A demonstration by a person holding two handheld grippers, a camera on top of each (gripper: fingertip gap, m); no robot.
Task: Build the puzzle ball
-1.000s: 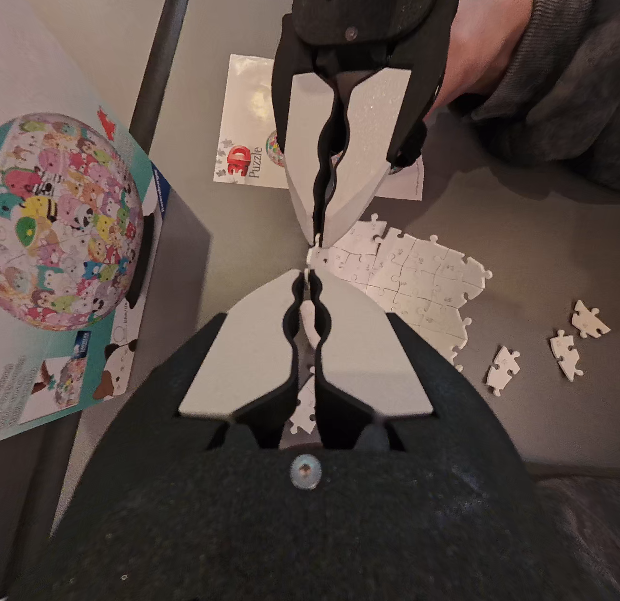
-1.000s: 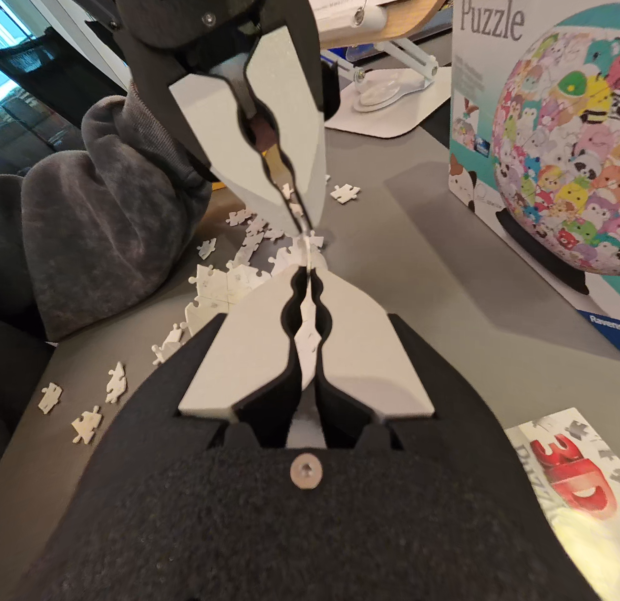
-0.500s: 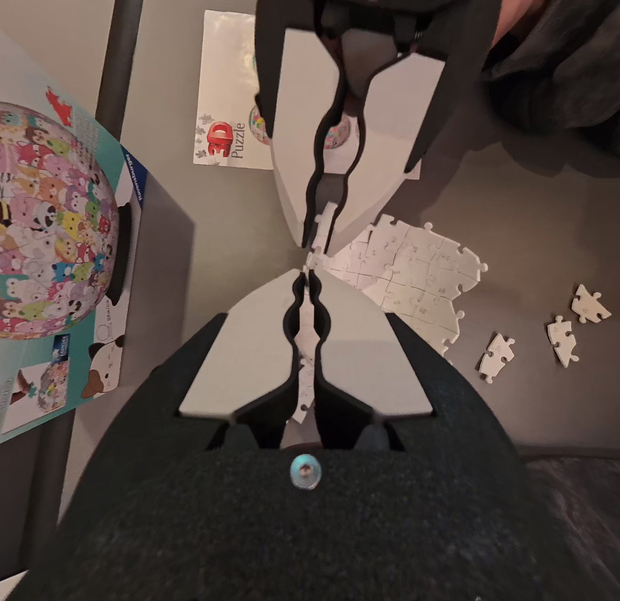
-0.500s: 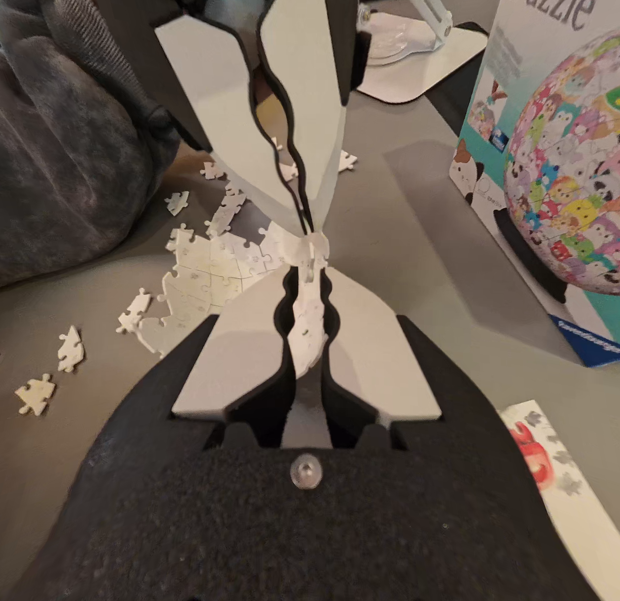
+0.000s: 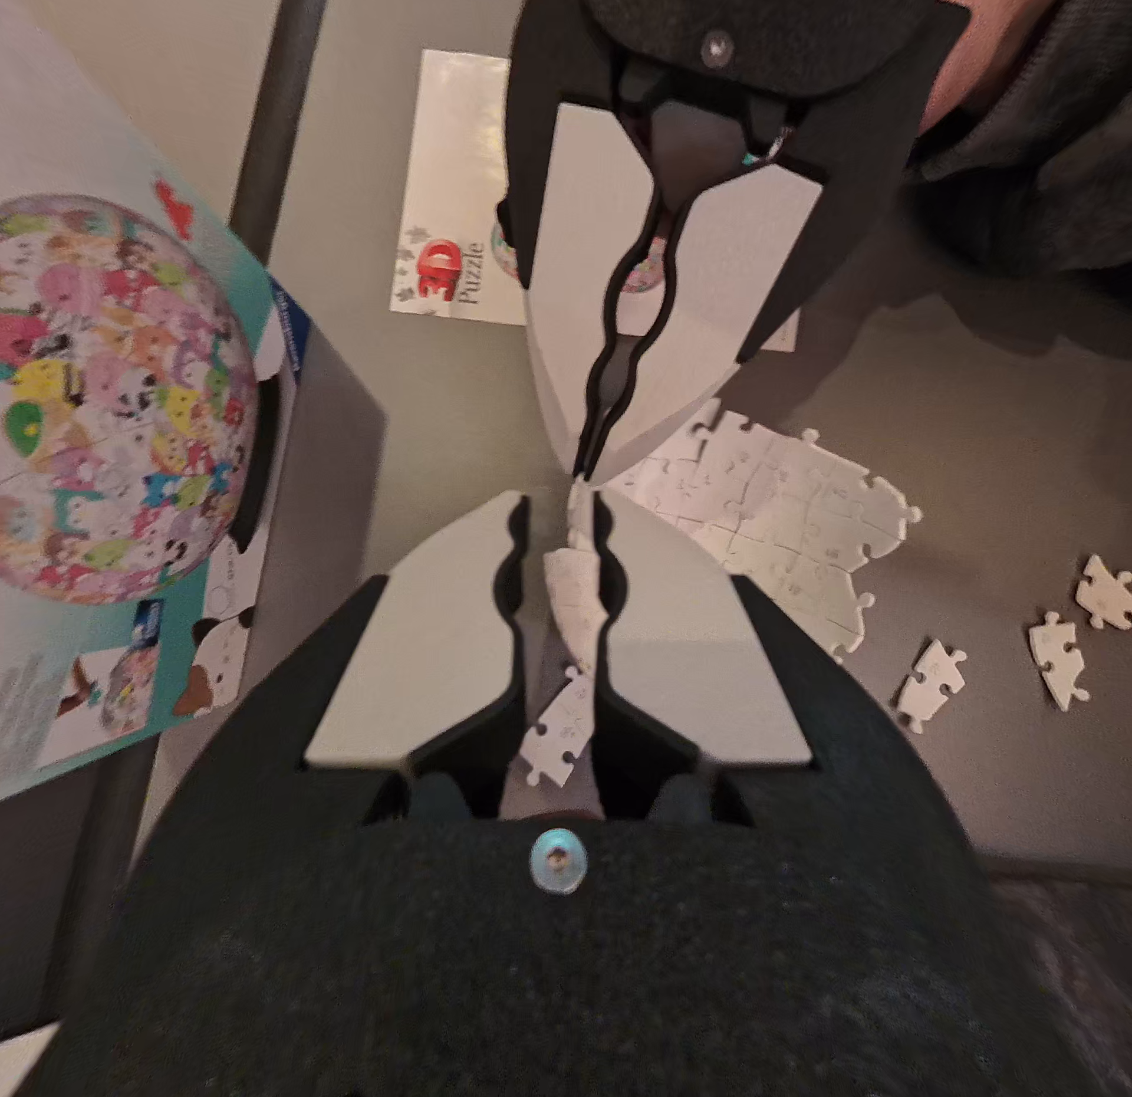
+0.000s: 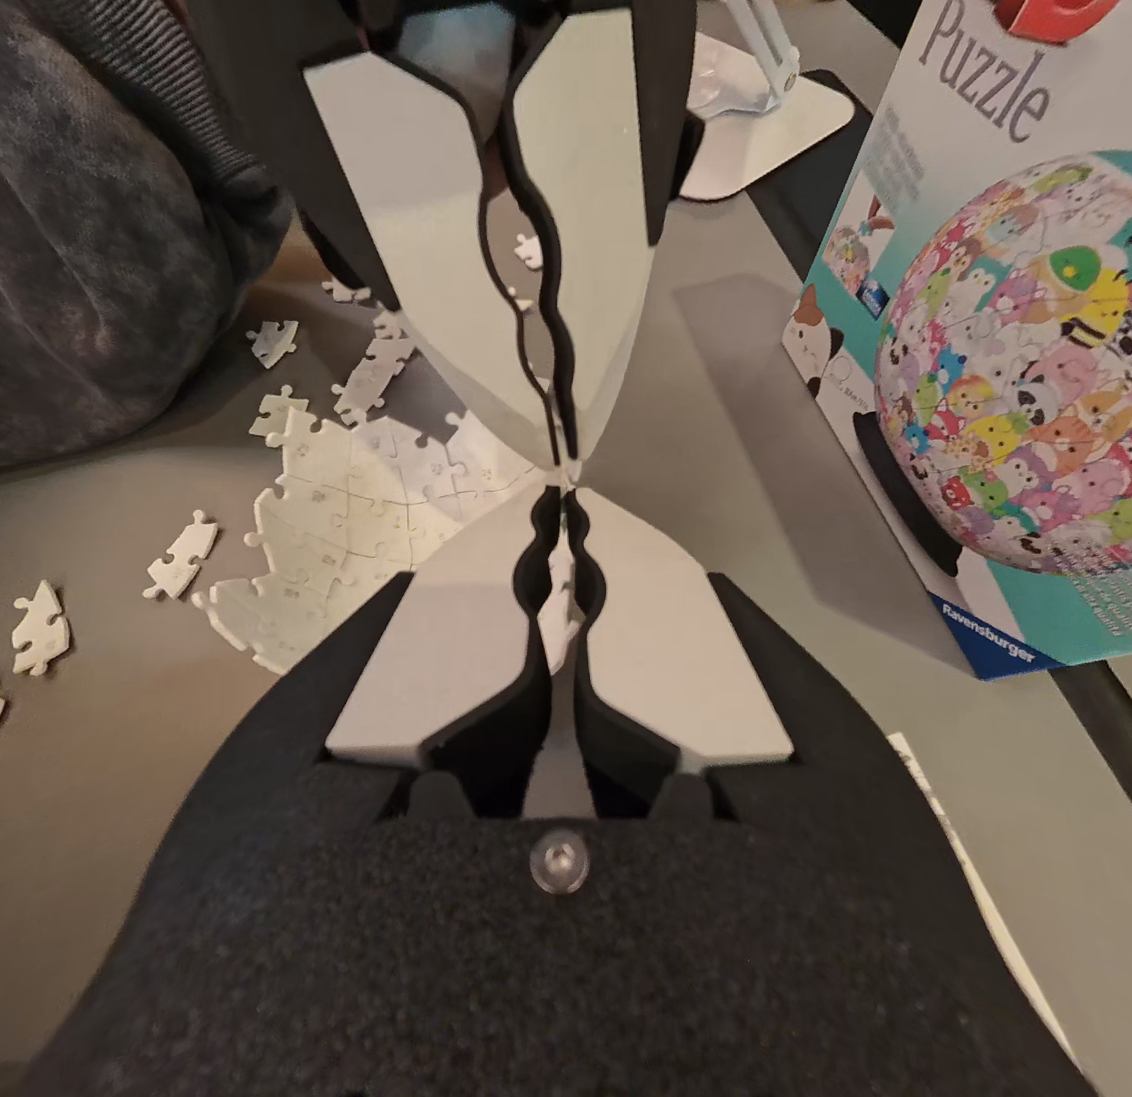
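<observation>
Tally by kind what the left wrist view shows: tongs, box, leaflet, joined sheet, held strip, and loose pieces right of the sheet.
tongs: 2, left tongs and right tongs
box: 1
leaflet: 1
sheet: 1
strip: 1
loose pieces: 3
total: 9

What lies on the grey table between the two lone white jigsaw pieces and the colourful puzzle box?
The flat joined sheet of white puzzle pieces lies there, partly hidden by both claws, in the right wrist view.
</observation>
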